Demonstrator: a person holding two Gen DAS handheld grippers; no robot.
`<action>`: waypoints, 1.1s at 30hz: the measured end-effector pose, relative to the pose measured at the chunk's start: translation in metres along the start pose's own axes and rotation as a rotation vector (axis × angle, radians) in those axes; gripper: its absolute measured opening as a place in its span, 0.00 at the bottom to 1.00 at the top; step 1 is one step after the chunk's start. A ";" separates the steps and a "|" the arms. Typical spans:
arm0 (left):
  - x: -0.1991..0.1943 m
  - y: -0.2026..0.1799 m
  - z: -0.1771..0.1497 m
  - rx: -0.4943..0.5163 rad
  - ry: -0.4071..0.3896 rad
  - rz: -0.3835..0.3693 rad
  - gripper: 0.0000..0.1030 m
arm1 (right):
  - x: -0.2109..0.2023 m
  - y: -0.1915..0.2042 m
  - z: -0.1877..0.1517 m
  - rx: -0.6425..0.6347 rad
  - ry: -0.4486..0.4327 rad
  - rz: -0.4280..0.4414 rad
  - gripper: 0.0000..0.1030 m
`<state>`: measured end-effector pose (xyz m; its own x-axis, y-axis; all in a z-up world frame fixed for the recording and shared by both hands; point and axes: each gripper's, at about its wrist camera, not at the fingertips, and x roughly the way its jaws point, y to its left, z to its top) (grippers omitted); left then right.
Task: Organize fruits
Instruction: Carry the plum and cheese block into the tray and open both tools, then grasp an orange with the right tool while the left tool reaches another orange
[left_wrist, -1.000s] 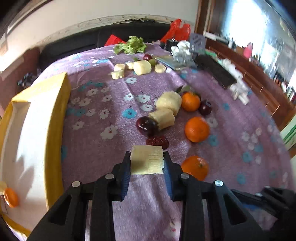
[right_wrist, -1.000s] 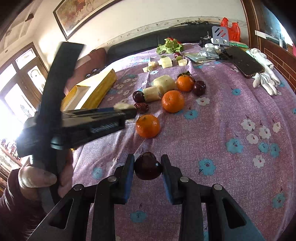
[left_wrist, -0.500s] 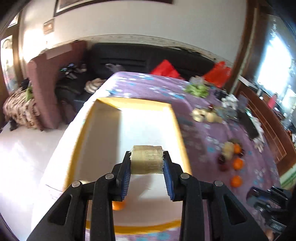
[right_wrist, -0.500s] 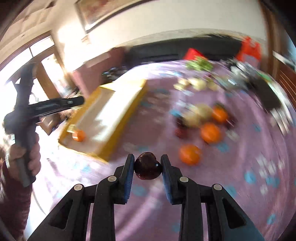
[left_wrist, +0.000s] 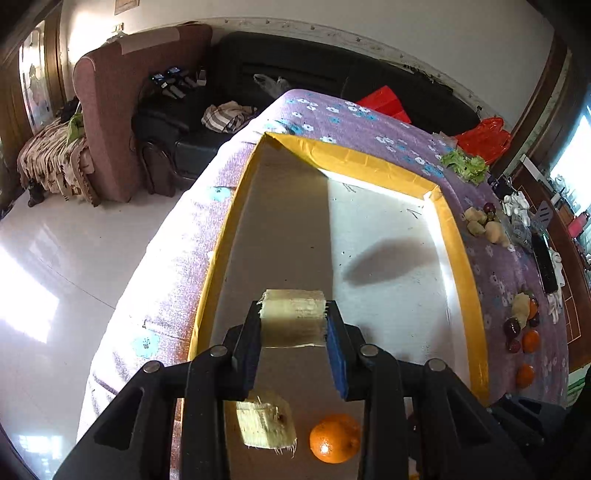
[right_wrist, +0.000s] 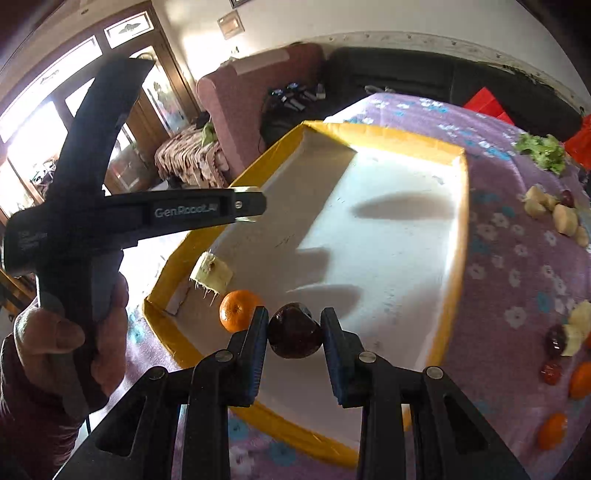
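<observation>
**A:** Starting at the left: the left gripper (left_wrist: 293, 325) is clamped on a pale cut chunk (left_wrist: 293, 318), hanging over the near left part of the yellow-rimmed tray (left_wrist: 458, 258). Any worry there?

**B:** Another pale piece (left_wrist: 266, 424) and an orange (left_wrist: 334, 438) lie right below. Dropped from up there, the chunk could bounce or knock the orange rolling.

**A:** And to the right?

**B:** The right gripper (right_wrist: 294, 334) pinches a dark round fruit (right_wrist: 294, 336) over the tray's near edge. It's smooth and round, so it may slip early and land on the purple cloth (right_wrist: 517, 266). The two tools are also near each other and could bump. More fruit waits on the cloth, far right.
</observation>
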<state>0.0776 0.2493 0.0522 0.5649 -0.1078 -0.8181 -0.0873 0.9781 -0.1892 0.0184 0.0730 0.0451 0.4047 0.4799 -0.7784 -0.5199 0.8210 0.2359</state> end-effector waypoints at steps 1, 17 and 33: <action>0.003 0.003 -0.001 -0.004 0.007 -0.002 0.30 | 0.008 0.002 0.000 -0.003 0.011 0.001 0.32; -0.025 -0.004 0.002 -0.007 -0.051 0.013 0.68 | 0.016 0.003 -0.003 0.002 0.003 -0.013 0.49; -0.143 -0.106 -0.065 0.153 -0.224 -0.094 0.96 | -0.137 -0.090 -0.057 0.121 -0.206 -0.154 0.67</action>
<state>-0.0474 0.1493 0.1540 0.7335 -0.1740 -0.6570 0.0892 0.9830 -0.1608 -0.0332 -0.0848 0.0975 0.6230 0.3894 -0.6784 -0.3517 0.9141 0.2017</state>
